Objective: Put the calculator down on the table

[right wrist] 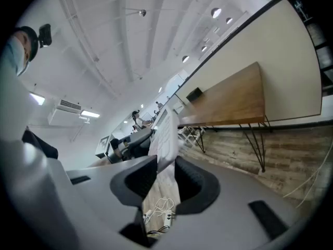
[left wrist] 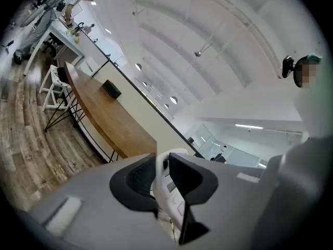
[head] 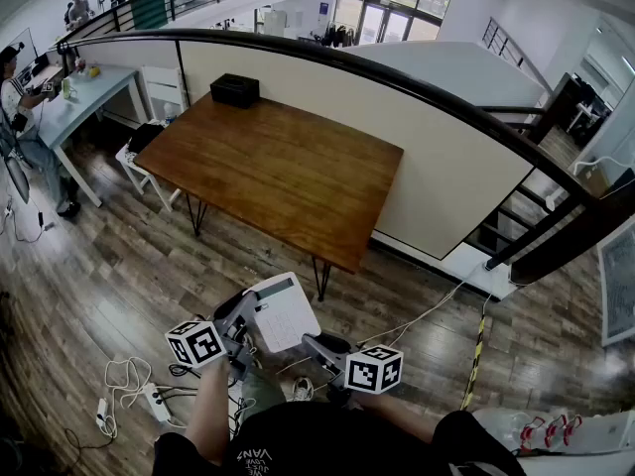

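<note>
The white calculator point(head: 286, 313) hangs in the air over the floor, well short of the wooden table point(head: 278, 167). My left gripper point(head: 248, 317) is shut on its left edge. In the left gripper view the white edge point(left wrist: 162, 184) is pinched between the jaws of that gripper point(left wrist: 162, 176). My right gripper point(head: 316, 343) holds the lower right corner. In the right gripper view the calculator point(right wrist: 165, 134) rises slanted from between the jaws of that gripper point(right wrist: 165, 166) and touches both. The table point(right wrist: 234, 100) lies ahead.
A black box point(head: 235, 89) sits at the table's far left corner. Behind the table runs a half wall with a dark handrail point(head: 417, 87). Cables and a power strip point(head: 139, 395) lie on the floor at the left. A white chair point(head: 139, 162) stands by the table's left end.
</note>
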Demonstrator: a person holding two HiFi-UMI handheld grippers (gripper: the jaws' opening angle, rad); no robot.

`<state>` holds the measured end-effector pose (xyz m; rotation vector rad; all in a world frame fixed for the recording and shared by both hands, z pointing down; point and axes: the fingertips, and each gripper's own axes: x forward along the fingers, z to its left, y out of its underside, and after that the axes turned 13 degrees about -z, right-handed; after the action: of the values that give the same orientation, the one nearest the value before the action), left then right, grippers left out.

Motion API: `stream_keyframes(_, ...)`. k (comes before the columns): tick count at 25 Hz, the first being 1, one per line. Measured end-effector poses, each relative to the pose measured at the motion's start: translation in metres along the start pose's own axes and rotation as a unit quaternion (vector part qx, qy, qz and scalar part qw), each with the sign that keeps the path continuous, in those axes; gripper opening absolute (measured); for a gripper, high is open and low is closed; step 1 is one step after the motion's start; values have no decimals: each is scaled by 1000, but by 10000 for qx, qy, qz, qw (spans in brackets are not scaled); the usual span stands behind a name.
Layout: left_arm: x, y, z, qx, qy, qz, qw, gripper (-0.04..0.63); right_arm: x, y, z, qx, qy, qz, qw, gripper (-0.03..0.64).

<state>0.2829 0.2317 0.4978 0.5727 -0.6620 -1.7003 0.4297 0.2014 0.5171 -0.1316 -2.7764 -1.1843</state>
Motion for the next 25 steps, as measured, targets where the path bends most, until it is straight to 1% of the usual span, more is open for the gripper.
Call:
stream_keyframes(7,9,-7,7,-29,-53,-21,10000,69,10,-7,-1,-24,12,33,10000,117)
stream_keyframes(10,13,-14,14,-50,-58,-47,10000,69,20,-12,1,-62,-58,17,10000,117)
stream_keyframes(13,21,-28,25,-67,-46,-86,9999,69,37,-20,4,-171,-151,-15,9997,117)
stream_keyframes(16,34,-43,37,-86,18,-69,9999,69,57,-29,2,-274,-105,-5,9996,117)
stream_keyframes(25,84,-104,90,-16,230,203,9995,69,143,-57,-4,-171,125,-107,9997,117)
